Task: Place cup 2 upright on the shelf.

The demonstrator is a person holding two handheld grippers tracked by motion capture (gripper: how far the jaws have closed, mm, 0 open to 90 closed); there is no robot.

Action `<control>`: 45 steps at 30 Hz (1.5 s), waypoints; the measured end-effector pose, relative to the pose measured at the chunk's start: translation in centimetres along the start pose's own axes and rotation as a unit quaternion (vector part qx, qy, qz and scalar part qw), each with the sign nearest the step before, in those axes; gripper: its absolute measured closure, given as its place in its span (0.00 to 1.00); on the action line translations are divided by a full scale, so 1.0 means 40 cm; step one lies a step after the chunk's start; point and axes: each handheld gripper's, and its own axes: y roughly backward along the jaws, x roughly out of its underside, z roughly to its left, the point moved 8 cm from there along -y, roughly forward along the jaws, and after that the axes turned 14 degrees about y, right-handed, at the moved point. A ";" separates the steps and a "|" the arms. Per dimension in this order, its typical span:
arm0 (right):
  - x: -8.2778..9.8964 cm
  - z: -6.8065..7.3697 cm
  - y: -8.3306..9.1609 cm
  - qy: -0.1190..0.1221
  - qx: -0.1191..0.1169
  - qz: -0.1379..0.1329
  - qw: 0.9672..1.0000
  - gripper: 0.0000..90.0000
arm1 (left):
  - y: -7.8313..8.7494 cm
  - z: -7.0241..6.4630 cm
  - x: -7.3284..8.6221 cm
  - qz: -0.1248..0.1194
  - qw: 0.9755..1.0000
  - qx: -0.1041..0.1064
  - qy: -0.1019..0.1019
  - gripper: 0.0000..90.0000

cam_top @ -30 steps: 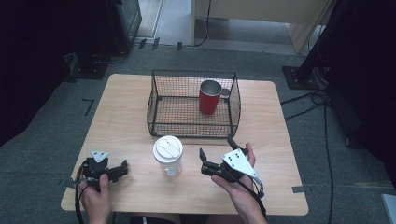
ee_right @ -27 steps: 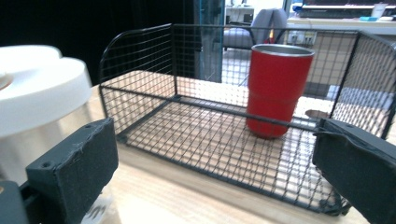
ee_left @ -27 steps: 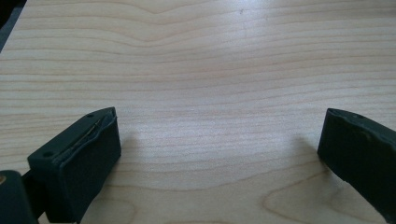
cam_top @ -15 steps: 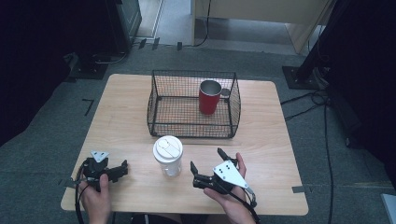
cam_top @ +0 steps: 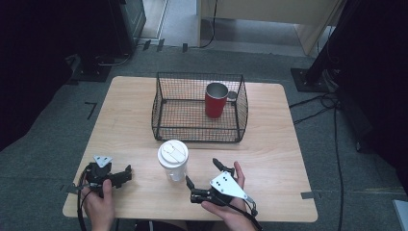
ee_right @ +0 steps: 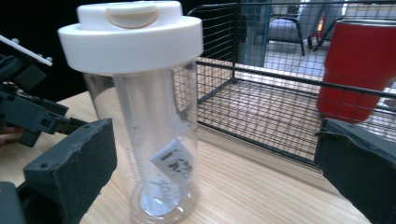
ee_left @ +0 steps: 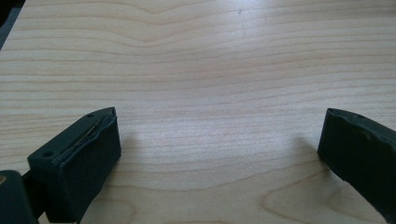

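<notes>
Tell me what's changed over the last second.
The right gripper dropped lower and swung left toward the clear white-lidded tumbler, jaws open, not gripping. The left gripper, tumbler, black wire basket and red metal cup stayed put.

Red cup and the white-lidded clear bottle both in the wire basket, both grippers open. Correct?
Not quite. The red cup stands in the wire basket, but the white-lidded clear bottle stands on the table in front of it, as the high view shows. The left gripper and the right gripper are open.
</notes>
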 end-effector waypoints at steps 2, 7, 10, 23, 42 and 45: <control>0.000 0.007 -0.008 -0.001 -0.002 0.000 1.000 0.00 | 0.000 0.000 0.000 0.000 1.000 0.000 0.000 0.00; -0.003 0.025 -0.027 0.002 -0.009 -0.001 1.000 0.00 | 0.000 0.000 0.000 0.000 1.000 0.000 0.001 0.00; -0.010 0.032 -0.038 0.001 -0.012 -0.003 1.000 0.00 | 0.000 -0.001 0.000 -0.001 1.000 0.000 0.001 0.00; -0.030 0.044 -0.080 0.000 -0.013 -0.007 1.000 0.00 | 0.000 0.000 0.000 0.000 1.000 0.000 0.000 0.00; -0.043 0.091 -0.154 -0.013 -0.028 -0.010 0.999 0.00 | 0.000 -0.001 0.000 -0.001 1.000 0.000 0.002 0.00; -0.045 0.092 -0.164 -0.013 -0.025 -0.011 1.000 0.00 | 0.000 -0.001 0.000 -0.001 1.000 0.000 0.002 0.00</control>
